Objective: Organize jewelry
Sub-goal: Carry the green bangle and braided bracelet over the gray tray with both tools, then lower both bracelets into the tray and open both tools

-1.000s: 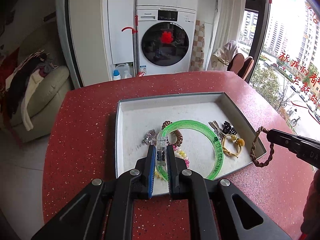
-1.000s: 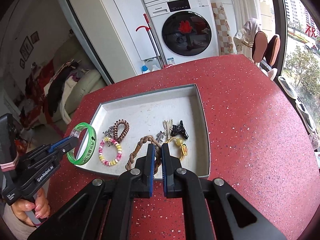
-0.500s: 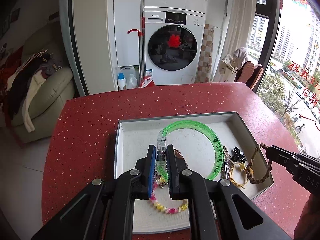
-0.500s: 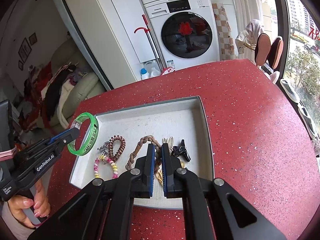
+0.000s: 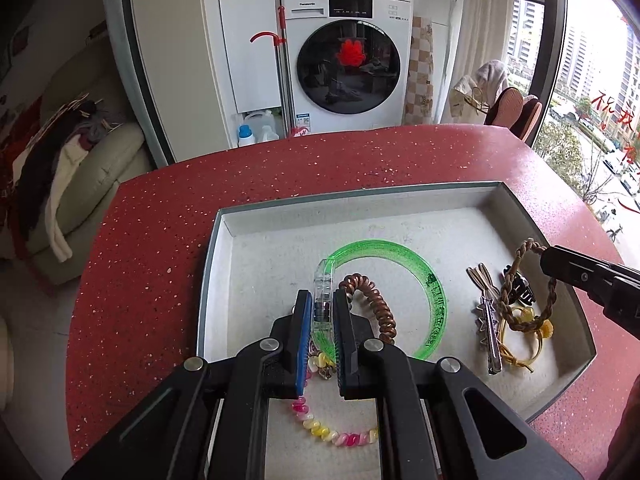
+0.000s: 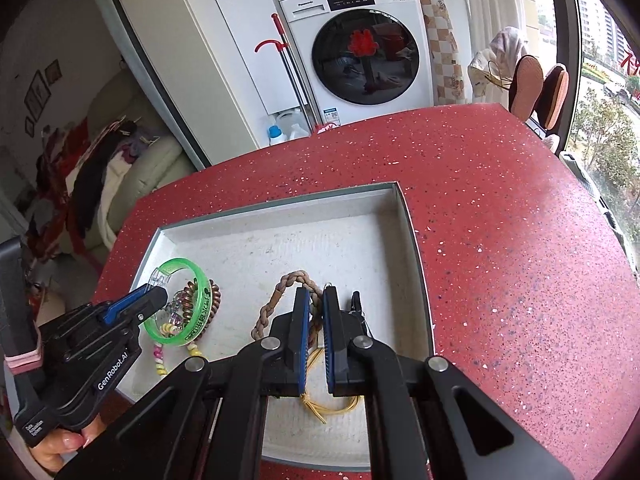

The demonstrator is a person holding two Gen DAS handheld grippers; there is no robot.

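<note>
A grey tray [image 5: 360, 200] sits on the red speckled table. My left gripper [image 5: 322, 300] is shut on a green translucent bangle [image 5: 436, 300], held above the tray's left part; it also shows in the right wrist view [image 6: 200, 280]. My right gripper [image 6: 316, 296] is shut on a brown braided bracelet [image 6: 288, 280] above the tray's right part; the bracelet also shows in the left wrist view [image 5: 516, 272]. In the tray lie a brown coil hair tie [image 5: 376, 300], a pastel bead bracelet [image 5: 340, 436], metal hair clips [image 5: 488, 320], a black clip [image 5: 520, 288] and a yellow cord bracelet [image 5: 520, 344].
The red table [image 6: 500, 220] reaches to a window on the right. Behind it stand a washing machine [image 5: 348, 56], a red-handled mop [image 5: 280, 48], detergent bottles [image 5: 256, 128] and a cream sofa [image 5: 100, 168] with clothes on it.
Both grippers have moved forward over the tray and lower, each keeping its bracelet. The bangle now hangs over the coil tie and the bead bracelet.
</note>
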